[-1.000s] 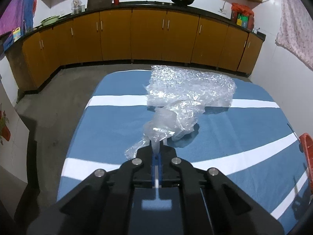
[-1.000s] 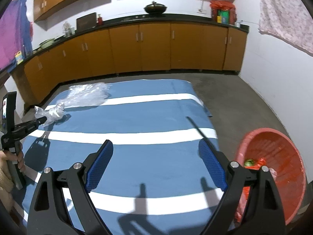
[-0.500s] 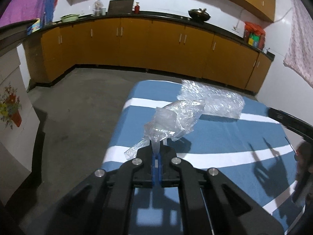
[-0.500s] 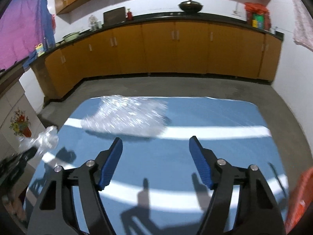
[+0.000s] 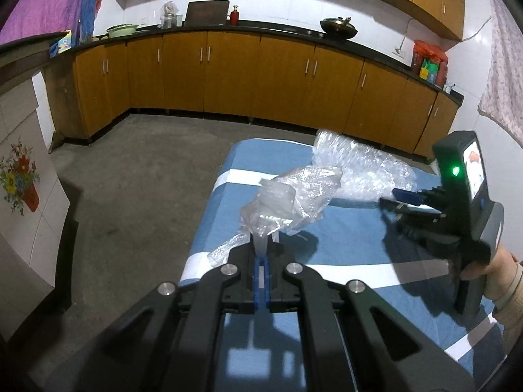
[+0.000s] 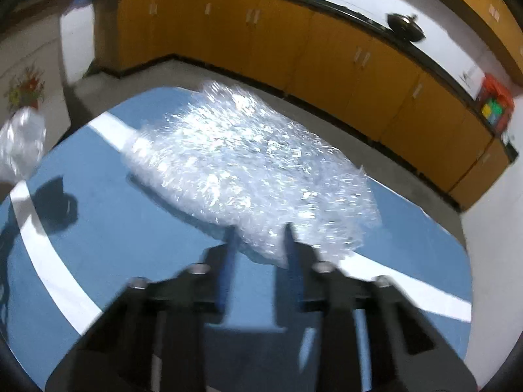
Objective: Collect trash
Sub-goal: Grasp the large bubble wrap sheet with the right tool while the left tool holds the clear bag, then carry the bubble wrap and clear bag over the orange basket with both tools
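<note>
Orange kitchen cabinets (image 5: 228, 75) were seen lining the back wall, and a blue mat with white stripes (image 5: 343, 235) was spread on the grey floor before them. Low in the left wrist view, the left gripper (image 5: 261, 258) was held fully closed on a crumpled clear plastic bag (image 5: 287, 199), which was lifted above the mat's left edge; that same bag was glimpsed at the far left of the right wrist view. And then the change: the right gripper (image 6: 258, 238), seen wide open over bare mat a second before, had been swung across to the bubble wrap sheet (image 6: 248, 170) lying at the centre of that view, and its jaws had just been closing. A fold of the sheet's near edge was seen between the blue fingers (image 6: 228, 251), though through the blur a firm pinch could not be confirmed. By that reading, the second pickup was under way. Counted up: two pieces of plastic trash, one held and one on the mat; two grippers; one mat. No bin was shown in either current view.
</note>
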`<state>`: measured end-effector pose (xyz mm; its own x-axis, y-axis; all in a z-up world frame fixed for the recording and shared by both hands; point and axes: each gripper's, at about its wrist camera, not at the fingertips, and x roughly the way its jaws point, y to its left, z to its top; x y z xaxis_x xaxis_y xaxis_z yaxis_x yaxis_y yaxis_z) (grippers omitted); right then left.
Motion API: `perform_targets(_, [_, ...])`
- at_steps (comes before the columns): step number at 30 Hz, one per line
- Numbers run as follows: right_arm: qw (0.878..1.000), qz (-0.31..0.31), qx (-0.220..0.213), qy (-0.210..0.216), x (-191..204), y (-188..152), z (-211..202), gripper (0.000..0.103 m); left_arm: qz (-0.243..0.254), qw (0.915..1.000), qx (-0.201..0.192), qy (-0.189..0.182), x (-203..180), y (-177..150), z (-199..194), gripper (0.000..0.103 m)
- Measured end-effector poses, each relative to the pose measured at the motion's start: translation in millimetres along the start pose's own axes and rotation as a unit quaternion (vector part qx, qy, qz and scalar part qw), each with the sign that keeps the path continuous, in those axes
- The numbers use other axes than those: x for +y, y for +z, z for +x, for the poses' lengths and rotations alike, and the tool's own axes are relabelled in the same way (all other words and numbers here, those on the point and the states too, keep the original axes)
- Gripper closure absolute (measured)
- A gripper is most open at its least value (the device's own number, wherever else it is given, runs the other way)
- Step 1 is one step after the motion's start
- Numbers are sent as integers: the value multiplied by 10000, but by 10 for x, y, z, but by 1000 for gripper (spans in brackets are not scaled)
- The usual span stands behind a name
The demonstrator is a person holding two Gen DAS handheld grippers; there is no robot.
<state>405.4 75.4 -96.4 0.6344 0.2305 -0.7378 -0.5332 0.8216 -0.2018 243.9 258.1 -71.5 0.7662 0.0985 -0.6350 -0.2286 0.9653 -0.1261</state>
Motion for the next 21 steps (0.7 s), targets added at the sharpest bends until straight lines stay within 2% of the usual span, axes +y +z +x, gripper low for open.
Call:
perform_targets(5, [9984, 558, 46, 28, -318, -209, -207, 92, 84, 10000, -8, -51, -78, -7, -66, 99])
perform_targets(11, [9922, 1245, -43, -49, -764, -696, -815, 93, 215, 9994, -62, -250, -276, 12, -215, 99])
perform_targets(17, [9822, 1829, -254, -347, -1166, -1239, -1670, 93, 446, 9969, -139, -637, -750, 0, -459, 99])
perform_targets(21, [9694, 2314, -478, -666, -1349, -1601, -2340, 93, 626, 9933, -164, -960, -1165, -49, -627, 99])
